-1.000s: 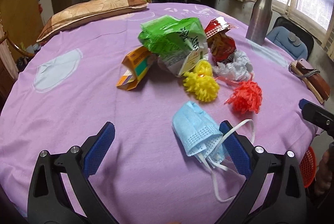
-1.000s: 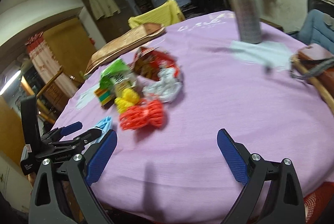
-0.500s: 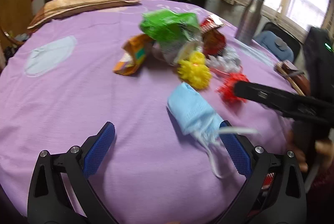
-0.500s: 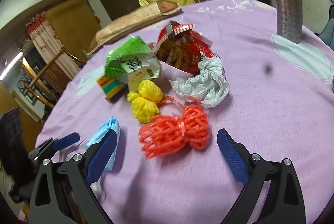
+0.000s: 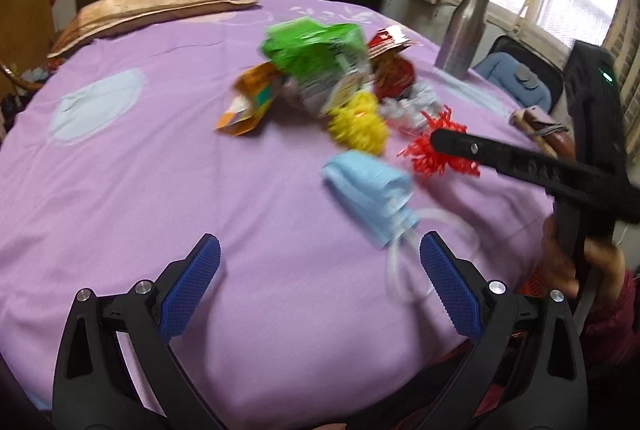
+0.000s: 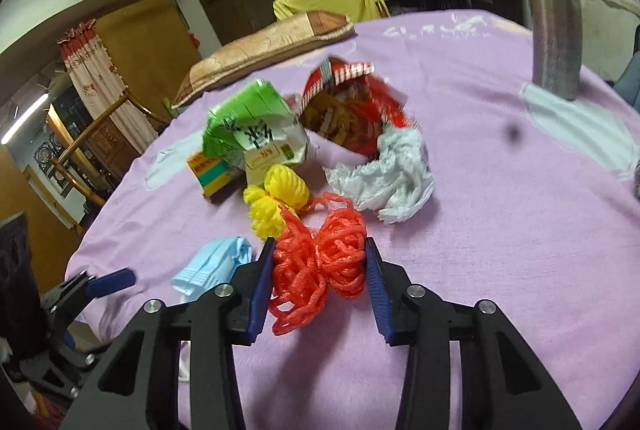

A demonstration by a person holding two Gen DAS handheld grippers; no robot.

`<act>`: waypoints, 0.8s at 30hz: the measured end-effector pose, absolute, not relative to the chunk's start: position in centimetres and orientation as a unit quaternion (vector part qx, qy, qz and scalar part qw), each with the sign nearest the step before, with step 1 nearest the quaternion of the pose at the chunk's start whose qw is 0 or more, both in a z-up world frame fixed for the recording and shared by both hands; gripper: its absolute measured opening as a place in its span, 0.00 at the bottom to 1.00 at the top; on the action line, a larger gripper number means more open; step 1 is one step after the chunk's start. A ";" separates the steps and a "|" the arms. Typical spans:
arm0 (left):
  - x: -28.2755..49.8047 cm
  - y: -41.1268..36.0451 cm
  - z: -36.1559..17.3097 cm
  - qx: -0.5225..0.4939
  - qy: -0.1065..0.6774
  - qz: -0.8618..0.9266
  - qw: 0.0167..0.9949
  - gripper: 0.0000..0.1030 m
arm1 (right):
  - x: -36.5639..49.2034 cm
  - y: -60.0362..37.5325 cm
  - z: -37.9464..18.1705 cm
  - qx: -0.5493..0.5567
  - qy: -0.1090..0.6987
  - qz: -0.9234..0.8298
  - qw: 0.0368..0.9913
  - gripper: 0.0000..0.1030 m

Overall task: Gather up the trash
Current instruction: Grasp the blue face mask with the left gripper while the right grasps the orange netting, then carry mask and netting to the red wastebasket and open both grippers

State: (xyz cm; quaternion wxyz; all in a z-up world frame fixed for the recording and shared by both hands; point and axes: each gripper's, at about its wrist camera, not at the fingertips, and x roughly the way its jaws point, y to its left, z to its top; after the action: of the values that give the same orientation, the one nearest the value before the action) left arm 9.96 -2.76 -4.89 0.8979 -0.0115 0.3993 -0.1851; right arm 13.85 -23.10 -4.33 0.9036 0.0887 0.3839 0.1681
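Trash lies in a heap on the purple tablecloth [image 5: 160, 169]. My right gripper [image 6: 320, 270] is closing around a red foam net [image 6: 320, 266], with both pads at its sides. The net also shows in the left wrist view [image 5: 436, 149]. Behind it lie a yellow foam net [image 6: 276, 201], crumpled white paper [image 6: 388, 181], a red snack bag [image 6: 348, 113], a green bag [image 6: 252, 125] and an orange carton [image 6: 210, 173]. My left gripper [image 5: 320, 286] is open and empty, low over the cloth, just short of a blue face mask [image 5: 368, 189].
A steel bottle [image 6: 554, 29] stands at the table's far right. A brown pillow [image 5: 156, 9] lies at the back. A brown pouch [image 5: 540, 125] sits at the right edge. A red basket [image 5: 536, 278] is below that edge.
My right gripper moved forward over the table and narrowed its jaws around the red net. My left gripper shifted slightly and stayed open near the mask.
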 end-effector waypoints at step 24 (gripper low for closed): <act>11.8 -8.0 -3.3 -0.019 0.392 -0.237 0.889 0.37 | 9.1 -31.2 -2.1 0.131 0.322 0.128 0.929 0.42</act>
State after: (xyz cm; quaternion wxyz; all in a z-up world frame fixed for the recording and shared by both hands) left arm 11.84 -7.99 -3.26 0.8887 -0.0190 0.3919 -0.2372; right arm 9.11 -31.15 -2.12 0.9286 0.1312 0.3225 0.1281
